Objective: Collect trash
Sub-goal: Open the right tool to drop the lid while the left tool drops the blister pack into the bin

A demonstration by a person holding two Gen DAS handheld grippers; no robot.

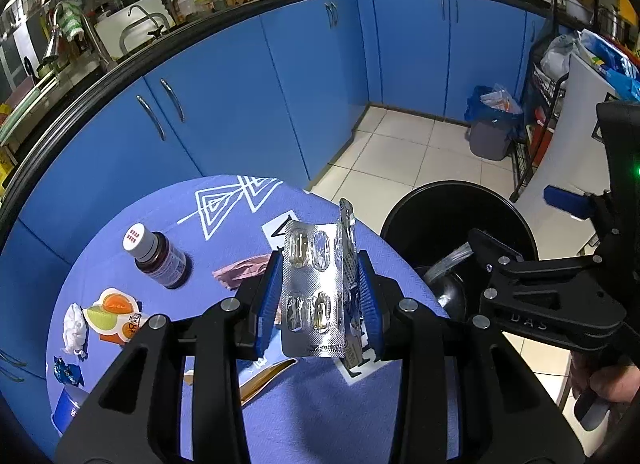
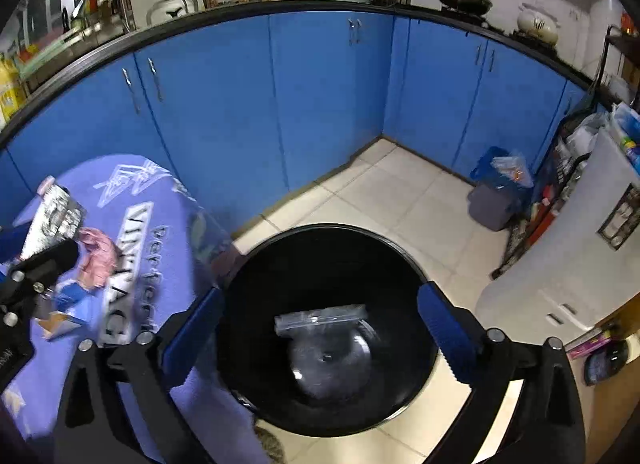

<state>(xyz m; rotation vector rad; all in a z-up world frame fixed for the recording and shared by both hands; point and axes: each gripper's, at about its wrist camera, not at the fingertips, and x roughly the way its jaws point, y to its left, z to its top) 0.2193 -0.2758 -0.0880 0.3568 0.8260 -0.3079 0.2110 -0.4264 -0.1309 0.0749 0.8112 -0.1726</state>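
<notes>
- Left gripper (image 1: 318, 296): pads clamped on foil blister packs (image 1: 314, 296), which look like two sheets pinched side by side and standing upright between the pads. It hangs over the surface (image 1: 224, 215), short of the black bin (image 2: 326, 334) and to its left.
- Right gripper (image 2: 320, 328): jaws wide apart, nothing between the pads. It sits directly above the bin mouth.
- Clear plastic bag (image 2: 320, 320): seen below the right gripper, inside the bin outline. Slightly blurred; I cannot tell whether it is falling or lying on the bottom.
- Remaining trash on the surface, all on the far side of the left gripper from the bin: pink crumpled wrapper (image 1: 244, 270) closest, brown bottle (image 1: 160, 260) beyond it, then fruit-print lid (image 1: 114, 314), white tissue wad (image 1: 74, 328) and blue foil wrapper (image 1: 68, 372) farthest out.
- Risk: the grip holds the packs by thin edges only. A tilt or jolt on the way to the bin could let one sheet slide free and land on the surface or floor.
- Risk: both grippers converge on the same bin mouth. If the right one does not clear, the two could knock together.
- Risk: releasing early, over the rim, would bounce the stiff foil outside.
</notes>
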